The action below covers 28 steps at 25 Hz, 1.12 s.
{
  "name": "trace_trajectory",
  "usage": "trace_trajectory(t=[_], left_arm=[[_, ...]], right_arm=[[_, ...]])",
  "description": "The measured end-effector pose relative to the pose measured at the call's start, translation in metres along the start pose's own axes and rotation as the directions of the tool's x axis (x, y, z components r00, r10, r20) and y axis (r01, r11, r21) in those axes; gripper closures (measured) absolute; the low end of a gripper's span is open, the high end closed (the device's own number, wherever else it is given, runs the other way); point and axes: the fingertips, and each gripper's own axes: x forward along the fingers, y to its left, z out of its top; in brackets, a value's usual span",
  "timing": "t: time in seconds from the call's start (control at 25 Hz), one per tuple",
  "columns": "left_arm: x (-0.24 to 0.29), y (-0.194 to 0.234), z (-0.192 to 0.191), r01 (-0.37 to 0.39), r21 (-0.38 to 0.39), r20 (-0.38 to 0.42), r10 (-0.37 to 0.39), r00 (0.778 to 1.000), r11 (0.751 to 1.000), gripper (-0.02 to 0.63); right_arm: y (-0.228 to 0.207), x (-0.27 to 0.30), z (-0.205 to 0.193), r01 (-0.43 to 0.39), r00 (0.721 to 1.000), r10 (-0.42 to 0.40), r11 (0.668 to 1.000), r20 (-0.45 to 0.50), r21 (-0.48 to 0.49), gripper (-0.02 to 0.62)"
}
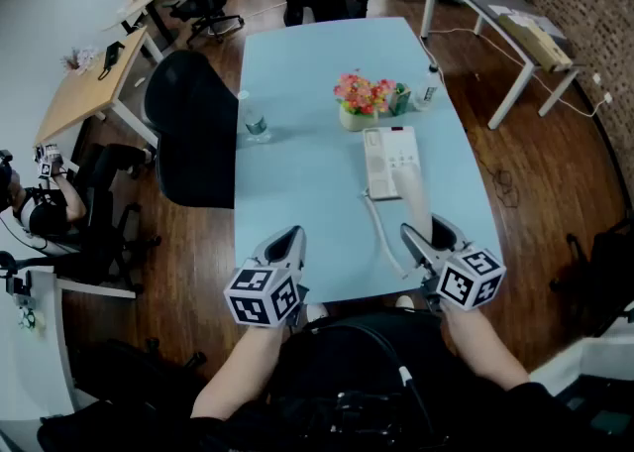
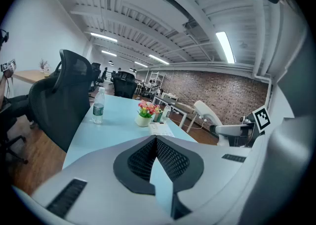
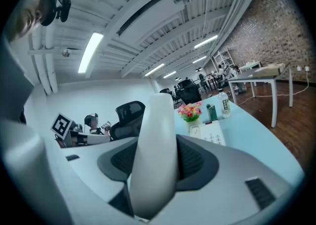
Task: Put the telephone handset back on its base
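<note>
The white telephone base (image 1: 389, 161) lies on the light blue table (image 1: 297, 192), right of centre, keypad up. The white handset (image 1: 416, 204) hangs over the table just in front of the base, and my right gripper (image 1: 428, 234) is shut on its near end. Its coiled cord (image 1: 381, 234) runs back toward the base. In the right gripper view the handset (image 3: 155, 155) stands up between the black pads (image 3: 197, 162), with the base (image 3: 210, 132) beyond it. My left gripper (image 1: 287, 240) hovers over the table's front edge, shut with nothing in it (image 2: 156, 140).
A pot of flowers (image 1: 362, 103) and a small bottle (image 1: 428, 88) stand behind the base. A water bottle (image 1: 255, 123) is at the table's left edge beside a black office chair (image 1: 193, 128). A person (image 1: 40, 204) sits at far left.
</note>
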Motion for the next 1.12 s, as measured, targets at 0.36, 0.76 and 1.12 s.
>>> trace_trajectory(t=[0.36,0.76,1.12], left_arm=[[-0.005,0.039,-0.006,0.063,0.032,-0.047,-0.062,0.997,0.997,0.611],[0.021,0.024,0.008,0.006,-0.014,0.023,-0.006,1.000,1.000,0.611],[0.047,0.009,0.009,-0.026,-0.024,0.014,0.027,1.000,0.999,0.611]], right_arm=[[0.025,0.028,-0.005,0.050,0.998,-0.050,0.999,0.028,-0.004,0.357],[0.003,0.030,0.006,0.006,0.999,-0.008,0.999,-0.033,-0.044,0.357],[-0.037,0.051,0.006,0.016,0.997,-0.016,1.000,-0.072,-0.003,0.357]])
